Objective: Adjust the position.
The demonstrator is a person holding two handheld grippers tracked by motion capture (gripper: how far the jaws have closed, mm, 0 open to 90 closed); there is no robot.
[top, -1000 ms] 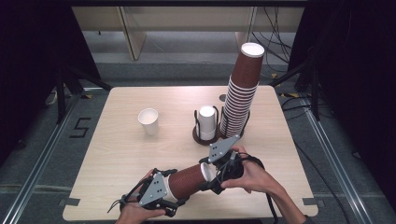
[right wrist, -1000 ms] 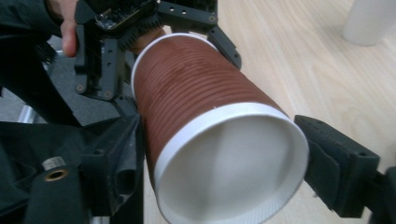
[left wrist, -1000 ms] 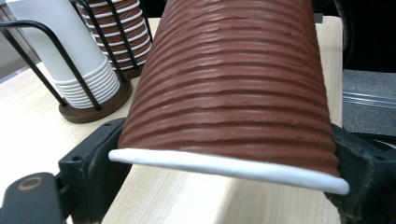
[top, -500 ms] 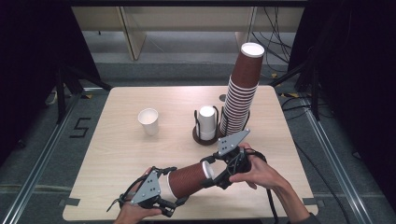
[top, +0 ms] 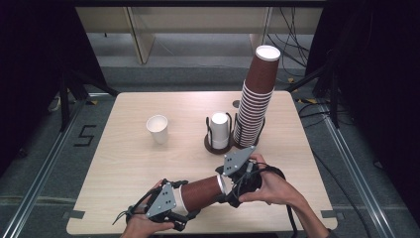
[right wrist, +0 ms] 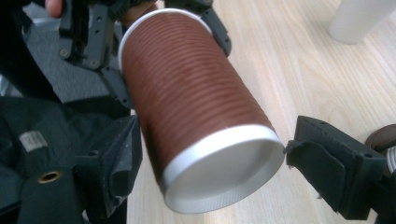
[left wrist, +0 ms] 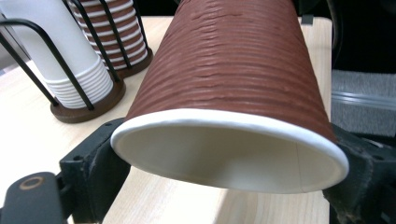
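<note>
Presently, working largest to smallest: the table (top: 124, 163) carries a tall stack of brown cups (top: 255, 106) leaning in its wire holder, a short white cup stack (top: 219, 130) in the holder just beside it, and a lone white cup (top: 158, 129) well apart to the left; near the front edge I hold one brown ribbed cup (top: 200, 191) on its side, clear of the table, between the two grippers; the left gripper (top: 171, 210) has the rim end, the right gripper (top: 236, 184) the base end. Left jaws have just been closing and press the rim from both sides, so I log that gripper as clamped on the cup; right jaws have just been opening, and they stand apart from the base with a visible gap on one side, so I log it as released. Risk, in my judgement: the cup now hangs from a rim pinch alone; a thin paper rim may buckle or the cup may pivot and drop if I swing the left hand; reclosing the right jaws off-centre could crush the base. Views differ: the left gripper view shows the rim (left wrist: 229, 154) squashed to an oval, which the high view cannot resolve; the right gripper view shows the base (right wrist: 224, 175) and the jaw gap.
</note>
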